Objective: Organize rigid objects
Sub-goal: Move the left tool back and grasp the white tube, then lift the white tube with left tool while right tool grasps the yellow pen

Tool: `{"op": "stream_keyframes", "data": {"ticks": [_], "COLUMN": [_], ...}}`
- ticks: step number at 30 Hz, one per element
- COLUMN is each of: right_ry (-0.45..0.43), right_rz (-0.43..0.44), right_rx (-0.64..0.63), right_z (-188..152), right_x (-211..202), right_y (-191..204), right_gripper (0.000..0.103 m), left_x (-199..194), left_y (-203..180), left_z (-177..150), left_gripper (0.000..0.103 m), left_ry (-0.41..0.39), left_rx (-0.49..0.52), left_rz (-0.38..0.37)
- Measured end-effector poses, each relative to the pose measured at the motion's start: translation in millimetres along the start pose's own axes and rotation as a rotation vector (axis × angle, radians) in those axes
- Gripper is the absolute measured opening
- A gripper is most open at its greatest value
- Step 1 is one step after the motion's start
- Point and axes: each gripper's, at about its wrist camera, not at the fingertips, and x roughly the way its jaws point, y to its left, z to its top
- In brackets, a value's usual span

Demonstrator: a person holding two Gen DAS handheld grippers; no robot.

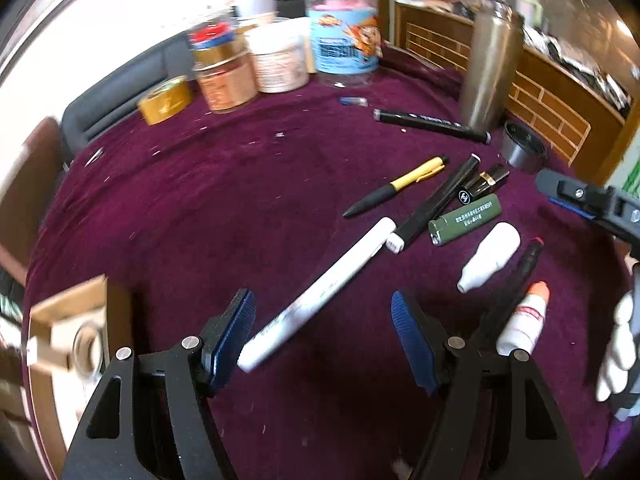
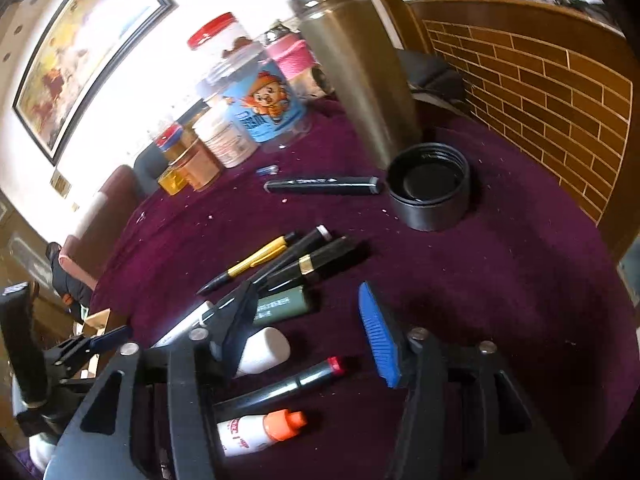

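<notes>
On the purple cloth lies a white marker (image 1: 316, 296), slanting between the fingers of my left gripper (image 1: 322, 298), which is open; its near end lies close by the left pad. To the right are a yellow-and-black pen (image 1: 400, 186), a black pen (image 1: 436, 200), a green lighter (image 1: 466, 220), a small white bottle (image 1: 490, 256), a red-tipped black marker (image 1: 524, 264) and an orange-capped bottle (image 1: 524, 320). My right gripper (image 2: 307, 290) hangs open above the lighter (image 2: 280, 308), the white bottle (image 2: 264, 350) and the red-tipped marker (image 2: 280, 388), gripping none.
A steel flask (image 2: 356, 80) stands at the back with its black lid (image 2: 428, 188) beside it and a black marker (image 2: 324, 186) in front. Several jars (image 1: 276, 60) line the far edge. A cardboard box (image 1: 68, 320) sits at the left edge. A brick-patterned panel (image 2: 540, 92) lies to the right.
</notes>
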Motion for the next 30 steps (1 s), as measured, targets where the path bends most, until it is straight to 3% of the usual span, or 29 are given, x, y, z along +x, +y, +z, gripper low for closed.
{"op": "stream_keyframes", "data": {"ticks": [3, 5, 6, 7, 8, 9, 10, 18, 25, 28, 30], "right_ry": [0.008, 0.009, 0.009, 0.011, 0.013, 0.015, 0.018, 0.022, -0.034, -0.044, -0.049], "right_rz": [-0.009, -0.02, -0.024, -0.026, -0.028, -0.031, -0.034, -0.048, -0.053, -0.069, -0.087], "right_rx": [0.001, -0.011, -0.014, -0.015, -0.015, -0.015, -0.013, -0.002, -0.014, -0.025, -0.032], "right_z": [0.2, -0.5, -0.6, -0.9, -1.3, -1.4, -1.4, -1.9, 0.1, 0.9, 1.2], "right_x": [3.9, 5.7, 6.4, 7.0, 7.6, 8.2, 9.0, 10.6, 4.2, 4.8, 5.7], "right_y": [-0.7, 0.1, 0.1, -0.2, -0.9, -1.0, -1.4, -3.9, -2.7, -1.6, -1.7], "right_gripper": [0.054, 0.054, 0.054, 0.054, 0.054, 0.054, 0.054, 0.054, 0.054, 0.054, 0.054], "left_x": [19.6, 34.7, 30.9, 30.4, 27.0, 24.1, 21.2, -25.4, -7.4, -7.0, -8.4], "left_y": [-14.9, -27.7, -30.8, -32.6, -31.3, -30.3, -28.0, 2.3, 6.5, 4.2, 5.6], "left_z": [7.5, 6.2, 6.3, 5.3, 4.0, 1.6, -2.1, -48.0, -60.0, -63.3, -64.8], "left_gripper": [0.064, 0.066, 0.064, 0.06, 0.043, 0.015, 0.011, 0.011, 0.012, 0.016, 0.011], "left_ry": [0.037, 0.075, 0.028, 0.039, 0.031, 0.037, 0.052, 0.032, 0.046, 0.007, 0.01], "left_rx": [0.07, 0.129, 0.138, 0.143, 0.127, 0.125, 0.124, -0.004, -0.046, -0.04, -0.061], "left_rz": [-0.025, 0.008, 0.023, 0.017, 0.005, 0.011, 0.002, -0.08, -0.04, -0.007, -0.013]}}
